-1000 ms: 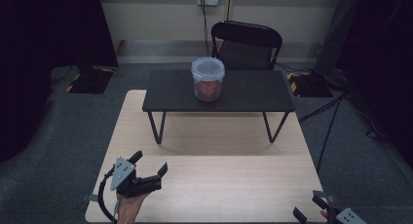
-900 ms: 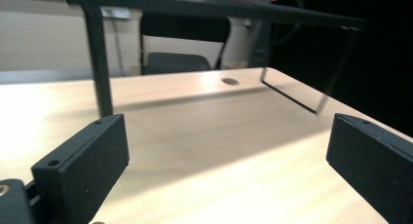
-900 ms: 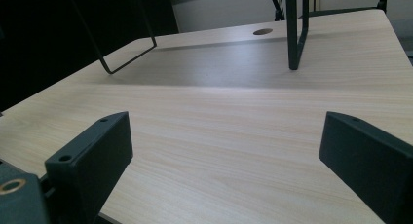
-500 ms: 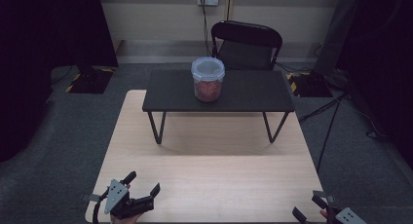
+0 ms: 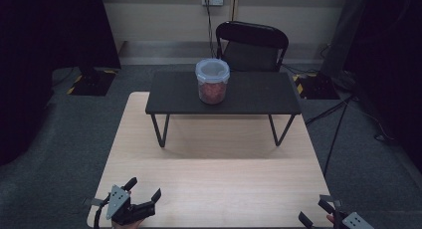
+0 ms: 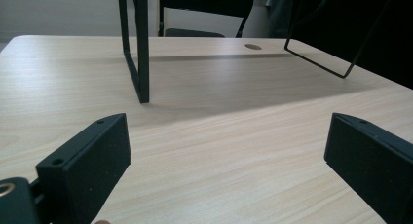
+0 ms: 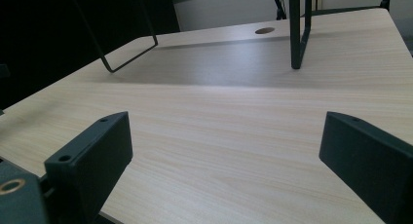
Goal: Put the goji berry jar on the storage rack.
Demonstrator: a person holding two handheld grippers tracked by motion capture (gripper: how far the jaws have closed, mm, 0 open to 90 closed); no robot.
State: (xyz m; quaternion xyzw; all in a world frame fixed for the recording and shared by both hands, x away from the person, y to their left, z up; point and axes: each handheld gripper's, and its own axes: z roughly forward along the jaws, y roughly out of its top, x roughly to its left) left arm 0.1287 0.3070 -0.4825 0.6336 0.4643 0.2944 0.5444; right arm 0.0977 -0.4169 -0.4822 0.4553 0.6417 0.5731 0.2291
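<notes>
Both tools low at the near edge of the pale wood-grain table (image 5: 214,189), well apart from each other: left gripper (image 5: 144,195) at the near left corner, jaws spread wide with nothing between them, hovering just over the bare wood in the left gripper view (image 6: 219,151); right gripper (image 5: 313,214) at the near right corner, jaws likewise wide apart and empty in its own view (image 7: 224,151). Nearest thing worth reaching for: a clear plastic tub with a round lid and reddish contents (image 5: 212,81), upright on the far, raised black shelf with thin metal legs (image 5: 259,92), near its middle and well ahead of both tools. A black folding chair (image 5: 253,47) behind the shelf, out of the way. Probably the very start of an approach toward the tub, nothing gripped as yet. To do it well: rise first, clearing the shelf's front edge and its wire legs rather than sliding forward at table height; come at the tub from the front, level and square to its wall; keep the jaws at full spread until the tub sits between them, since the body looks broad for one gripper; steady one side with the second tool if the lid is the aim. Main risk, by the look of it: nudging the tall tub backward or tipping it on the smooth shelf top.
</notes>
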